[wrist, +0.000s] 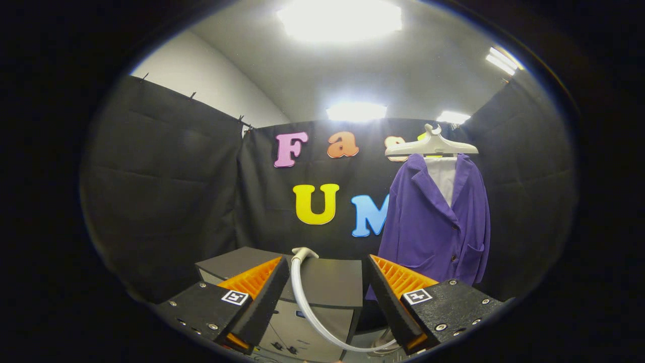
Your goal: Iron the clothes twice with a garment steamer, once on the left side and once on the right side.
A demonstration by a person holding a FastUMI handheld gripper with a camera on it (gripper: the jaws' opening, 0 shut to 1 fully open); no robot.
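A: What does the room look like?
B: Black cloth walls (166,181) enclose a booth, pinned along their top edge. A pale wall (201,83) rises behind.
A: And the lighting?
B: Bright panels (340,20) glow on a grey-white ceiling (428,75).

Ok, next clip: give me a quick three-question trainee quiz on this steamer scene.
1. True or false: the gripper is shut on the hose.
2. Which garment hangs on the hanger? A) a purple jacket over a light shirt B) a red dress C) a folded towel
3. Fill in: the hose rises from the grey ______ that stands just ahead of the fingers.

Key:
1. False. The fingers stand apart, and the hose runs through the gap between them without being pressed.
2. A. It hangs beyond the right finger, against the booth wall.
3. box (the steamer's base unit, it seems).
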